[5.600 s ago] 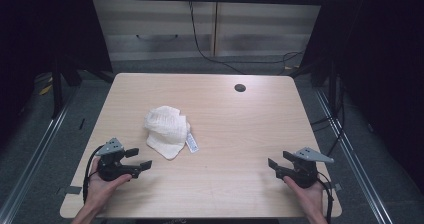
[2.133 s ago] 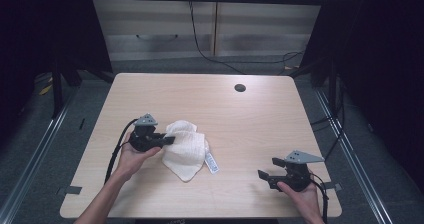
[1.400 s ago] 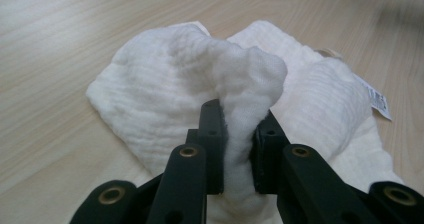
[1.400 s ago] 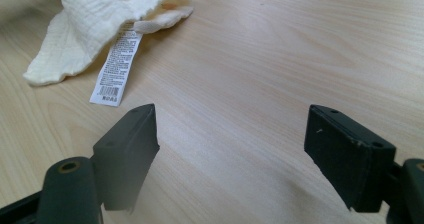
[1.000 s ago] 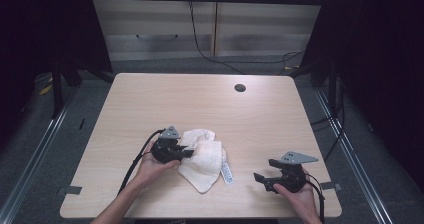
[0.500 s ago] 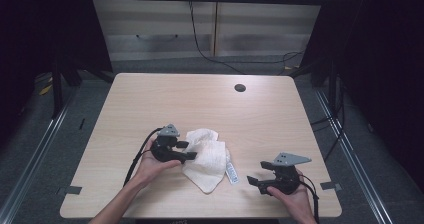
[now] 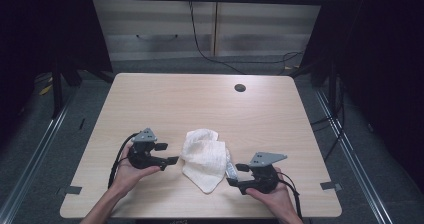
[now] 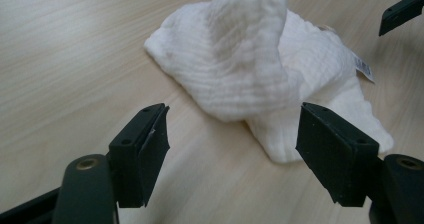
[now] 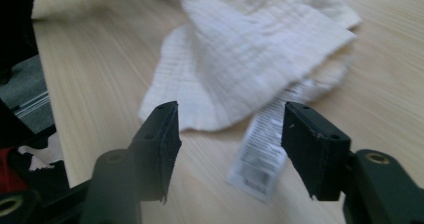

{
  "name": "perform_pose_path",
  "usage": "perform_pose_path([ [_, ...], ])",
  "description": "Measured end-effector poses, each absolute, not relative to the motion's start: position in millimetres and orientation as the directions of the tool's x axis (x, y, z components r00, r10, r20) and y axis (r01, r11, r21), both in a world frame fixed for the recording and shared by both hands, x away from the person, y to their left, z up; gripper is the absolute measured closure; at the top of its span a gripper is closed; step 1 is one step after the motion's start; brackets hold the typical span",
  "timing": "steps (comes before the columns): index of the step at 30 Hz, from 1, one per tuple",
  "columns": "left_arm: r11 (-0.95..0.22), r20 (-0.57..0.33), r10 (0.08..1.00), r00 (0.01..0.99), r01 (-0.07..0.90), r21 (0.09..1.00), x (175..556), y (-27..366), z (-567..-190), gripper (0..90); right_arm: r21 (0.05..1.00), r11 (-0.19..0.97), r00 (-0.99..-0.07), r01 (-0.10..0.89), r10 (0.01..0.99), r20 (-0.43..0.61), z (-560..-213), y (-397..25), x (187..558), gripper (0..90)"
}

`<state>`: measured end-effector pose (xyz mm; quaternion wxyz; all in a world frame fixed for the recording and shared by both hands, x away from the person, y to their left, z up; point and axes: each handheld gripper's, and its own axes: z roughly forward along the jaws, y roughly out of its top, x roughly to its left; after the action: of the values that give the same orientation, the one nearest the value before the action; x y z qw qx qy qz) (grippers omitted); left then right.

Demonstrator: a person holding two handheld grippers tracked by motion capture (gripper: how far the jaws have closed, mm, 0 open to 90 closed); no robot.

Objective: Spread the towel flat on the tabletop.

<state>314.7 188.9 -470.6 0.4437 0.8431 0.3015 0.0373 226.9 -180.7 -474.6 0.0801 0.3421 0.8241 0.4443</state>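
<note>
desk [image 7: 210,104]: pale wood, carried everything; small dark hole [image 7: 240,88] at far right of centre.
cloth [image 7: 205,156]: white, crumpled and loosely folded, lay on desk near the front edge, between the two tongs; long axis ran roughly far-left to near-right, a corner pointing toward the near edge.
left tongs [image 7: 172,160]: jaws wide apart, held nothing; sat just left of cloth, tips almost at its left edge. In left gripper view left tongs [image 8: 232,149] faced the cloth [image 8: 255,69] straight ahead, no contact.
right tongs [image 7: 235,174]: jaws apart too, empty; just right of cloth's near corner, aimed left at it.
tag [image 9: 262,151]: white care label off cloth's right edge, lay flat between right tongs' jaws in right gripper view.
key relation: left tongs looked nearer the cloth body; right nearer tag and near corner.
</note>
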Motion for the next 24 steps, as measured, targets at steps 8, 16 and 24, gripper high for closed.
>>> perform_pose_path([
  [8, -0.406, -0.210, 0.563, 0.799, 0.489, 0.772, 296, 210, -480, 27.5, 0.768, 0.458, -0.837, 0.448, 0.517, 0.180, -477, -134, 241, 65.6],
  [16, -0.375, -0.226, 0.578, 0.784, 0.501, 0.780, 295, 219, -485, 26.5, 0.740, 0.524, -0.877, 0.423, 0.443, 0.188, -492, -112, 240, 69.9],
  [24, -0.357, -0.227, 0.594, 0.772, 0.505, 0.786, 293, 222, -486, 27.1, 0.718, 0.563, -0.889, 0.411, 0.422, 0.178, -500, -109, 232, 67.3],
])
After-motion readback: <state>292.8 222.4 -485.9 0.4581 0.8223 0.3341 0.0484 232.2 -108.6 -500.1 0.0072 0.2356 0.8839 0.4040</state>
